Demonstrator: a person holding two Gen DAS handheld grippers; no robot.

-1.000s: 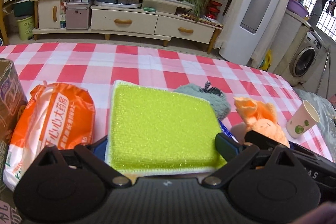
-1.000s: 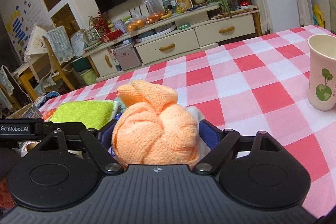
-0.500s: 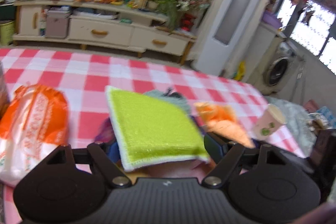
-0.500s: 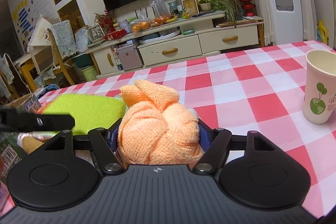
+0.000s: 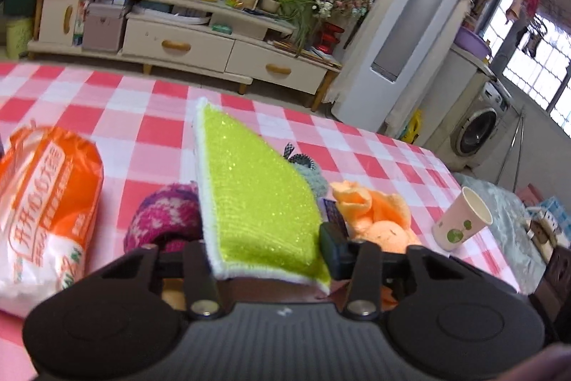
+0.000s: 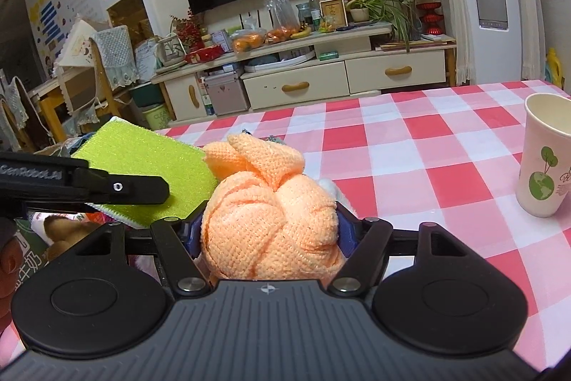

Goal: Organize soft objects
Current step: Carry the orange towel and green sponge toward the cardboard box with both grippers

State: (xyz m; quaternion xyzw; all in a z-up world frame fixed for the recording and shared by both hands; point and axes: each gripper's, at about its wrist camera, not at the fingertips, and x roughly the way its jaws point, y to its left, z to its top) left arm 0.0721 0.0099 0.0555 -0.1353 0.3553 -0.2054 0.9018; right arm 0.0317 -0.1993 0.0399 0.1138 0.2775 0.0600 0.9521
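Note:
A lime-green sponge pad (image 5: 249, 188) with a white edge stands tilted on its side between the jaws of my left gripper (image 5: 264, 231), which are closing and press on its near end. In the right wrist view the same pad (image 6: 142, 163) sits raised at the left, with one of the left gripper's fingers (image 6: 117, 188) across it. My right gripper (image 6: 269, 224) is shut on a knotted orange towel (image 6: 267, 202), its blue pads tight against both sides. From the left wrist view that orange towel (image 5: 374, 220) lies just right of the pad.
On the red-and-white checked tablecloth (image 5: 107, 102) lie an orange-and-white plastic bag (image 5: 46, 213) at the left, a pink knitted piece (image 5: 164, 220) under the pad and a grey-green knitted piece (image 5: 310, 177) behind it. A paper cup (image 6: 546, 163) stands at the right.
The left jaws have come together on the green pad, which has risen and tipped from flat onto its edge, baring the pink knitted piece. The right jaws have closed onto the orange towel.

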